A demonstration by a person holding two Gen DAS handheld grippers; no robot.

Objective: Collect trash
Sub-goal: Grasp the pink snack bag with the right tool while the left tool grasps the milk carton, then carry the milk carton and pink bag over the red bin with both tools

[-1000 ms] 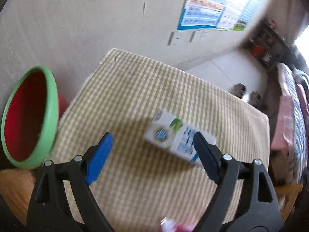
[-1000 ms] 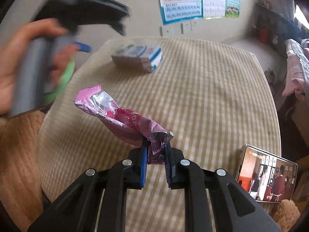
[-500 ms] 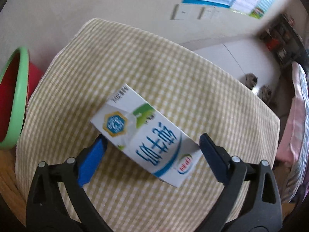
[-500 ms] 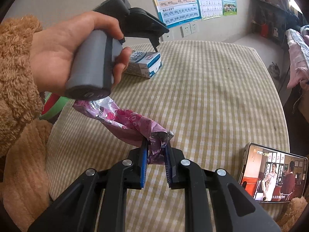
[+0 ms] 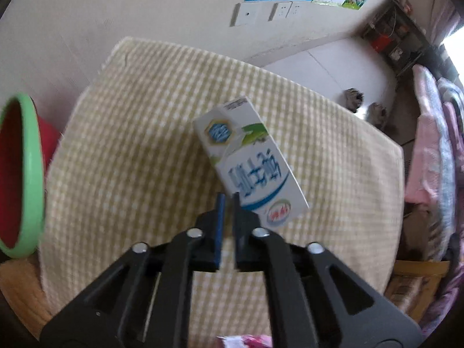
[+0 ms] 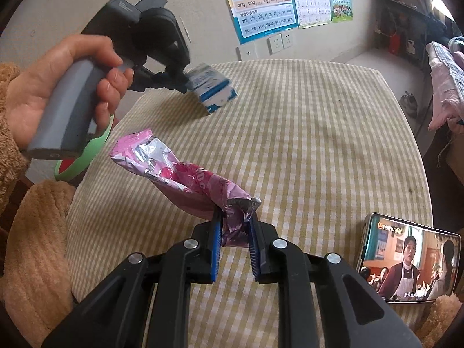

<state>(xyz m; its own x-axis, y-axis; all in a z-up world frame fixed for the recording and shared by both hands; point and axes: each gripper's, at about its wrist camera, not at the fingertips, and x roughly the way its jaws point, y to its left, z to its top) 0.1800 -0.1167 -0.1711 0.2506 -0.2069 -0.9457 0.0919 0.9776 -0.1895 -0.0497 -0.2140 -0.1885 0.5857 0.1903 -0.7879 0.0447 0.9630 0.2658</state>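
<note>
1. Over the checked bench (image 5: 121,145), the left claw (image 5: 227,200) has just been closing; its jaws stand narrow at the near corner of the milk carton (image 5: 249,162), though whether they pinch it cannot be told.
2. Nearer the person, the right claw (image 6: 235,223) clamps a crumpled pink wrapper (image 6: 179,177).
3. A green-rimmed red bin (image 5: 20,174) stands beside the bench's left edge.
4. A phone (image 6: 409,261) lies at the bench's right.

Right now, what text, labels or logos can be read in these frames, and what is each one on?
"an en in un ün", "ang eng ing ong", "zhi chi shi ri zi ci si yi wu", "yu ye yue yuan yin yun ying": blue poster.
Large blue characters: milk carton, blurred, unreadable.
"TV" logo: phone; its subtitles too small.
Pink wrapper: print crumpled, unreadable.
</note>
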